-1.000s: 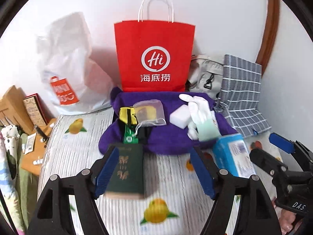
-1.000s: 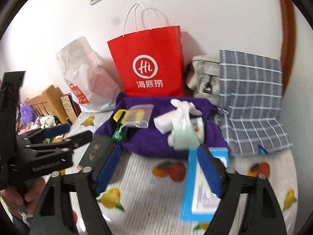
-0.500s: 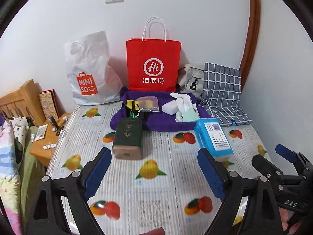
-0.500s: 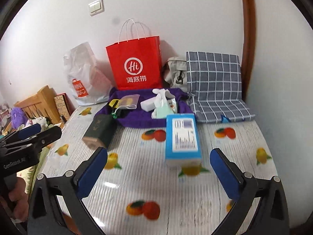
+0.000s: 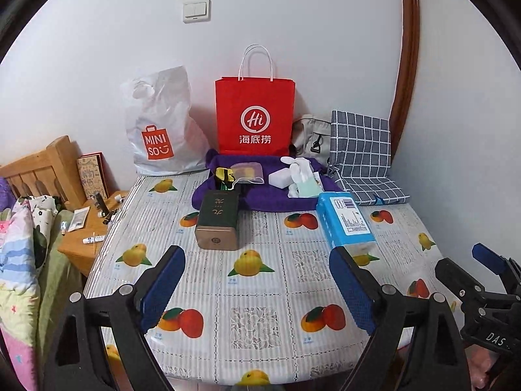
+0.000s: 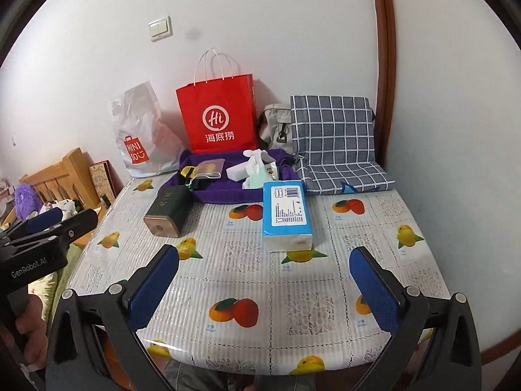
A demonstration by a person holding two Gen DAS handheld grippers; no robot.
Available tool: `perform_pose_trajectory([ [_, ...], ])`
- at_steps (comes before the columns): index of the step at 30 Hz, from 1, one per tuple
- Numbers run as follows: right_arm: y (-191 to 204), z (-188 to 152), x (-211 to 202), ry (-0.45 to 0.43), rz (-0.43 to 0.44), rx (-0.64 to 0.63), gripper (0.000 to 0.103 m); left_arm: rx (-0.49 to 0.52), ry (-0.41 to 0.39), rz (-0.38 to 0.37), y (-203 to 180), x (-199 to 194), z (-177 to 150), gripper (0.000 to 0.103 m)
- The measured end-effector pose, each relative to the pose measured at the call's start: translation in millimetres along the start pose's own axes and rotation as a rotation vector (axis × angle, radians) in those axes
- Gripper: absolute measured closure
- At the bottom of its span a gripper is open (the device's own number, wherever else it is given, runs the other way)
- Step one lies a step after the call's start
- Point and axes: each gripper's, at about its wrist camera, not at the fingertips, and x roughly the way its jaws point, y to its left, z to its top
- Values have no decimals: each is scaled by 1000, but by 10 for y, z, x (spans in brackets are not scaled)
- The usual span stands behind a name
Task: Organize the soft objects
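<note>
From the left wrist view, the left gripper (image 5: pixel 257 280) hangs over the near part of the worktop (image 5: pixel 260 293), its blue pads spread wide after just opening, with nothing between them. Ahead of it a dark green box (image 5: pixel 217 220) lies on the fruit-patterned cover, and to the right a blue tissue pack (image 5: pixel 345 223) lies lengthwise. Behind both, a purple cloth bag (image 5: pixel 260 195) spreads flat, carrying a small pouch (image 5: pixel 248 172), a white block (image 5: pixel 282 177) and what looks like a white soft toy (image 5: pixel 304 179), though it is small here. Against the wall stand a red paper bag (image 5: pixel 255 117), a white plastic bag (image 5: pixel 159 127) and a grey checked bag (image 5: pixel 361 150). The right gripper (image 5: pixel 469 270) shows at the right edge.

From the right wrist view, the right gripper's pads stand wide apart over the worktop's near edge, empty, having just opened. The tissue pack sits just beyond them, the green box further left, clear of both grippers.
</note>
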Motion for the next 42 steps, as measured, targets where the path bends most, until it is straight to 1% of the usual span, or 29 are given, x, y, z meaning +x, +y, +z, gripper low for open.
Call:
perform_pose_trajectory([
  [18, 81, -47, -165, -32, -7, -12, 0, 6, -11, 9, 57, -93, -63, 13],
  [42, 96, -38, -206, -41, -6, -14, 0, 5, -10, 7, 69, -96, -66, 13],
])
